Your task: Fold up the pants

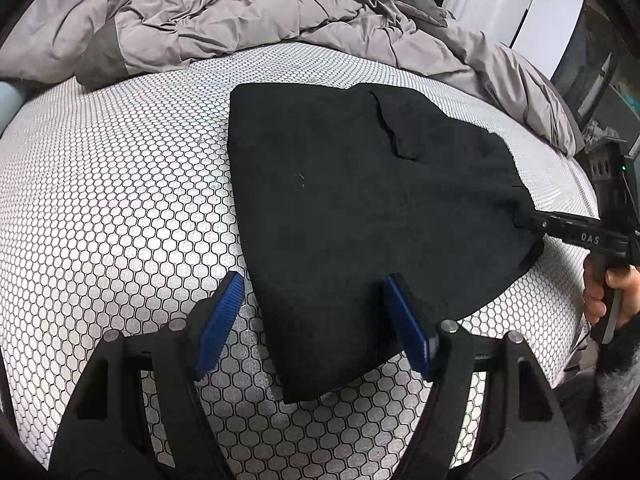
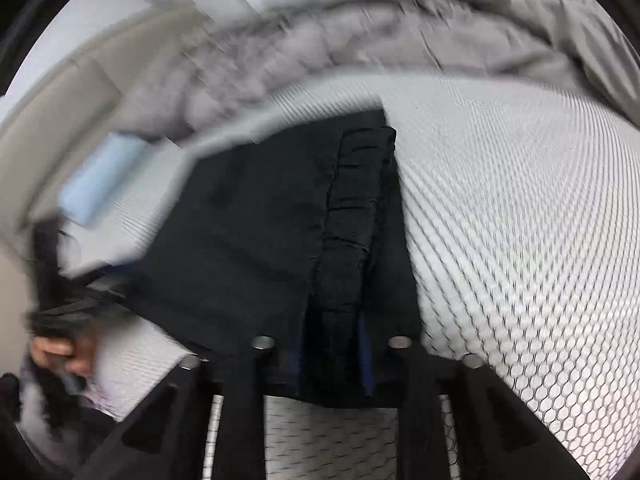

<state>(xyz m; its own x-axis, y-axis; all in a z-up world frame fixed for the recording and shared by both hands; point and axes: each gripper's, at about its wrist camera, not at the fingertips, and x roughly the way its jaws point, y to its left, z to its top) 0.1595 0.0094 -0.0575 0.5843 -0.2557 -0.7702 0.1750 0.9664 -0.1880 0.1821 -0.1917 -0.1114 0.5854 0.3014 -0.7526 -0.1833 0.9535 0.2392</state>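
- Two grippers work over black pants (image 1: 360, 208) lying folded on the bed's honeycomb-patterned mattress (image 1: 120, 200), near its front edge.
- Left gripper (image 1: 316, 320): jaws wide open, straddling the pants' near corner, clamping nothing.
- Right gripper (image 2: 332, 360): jaws pinched on the pants' bunched edge.
- Rumpled grey comforter (image 1: 240, 8) covers the far side.

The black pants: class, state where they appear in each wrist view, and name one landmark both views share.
Left wrist: black pants lie centre, spreading right, between the open left gripper fingers.
Right wrist: centre, reaching into the right gripper, which pinches a bunched edge.
Shared landmark: the honeycomb-patterned mattress.
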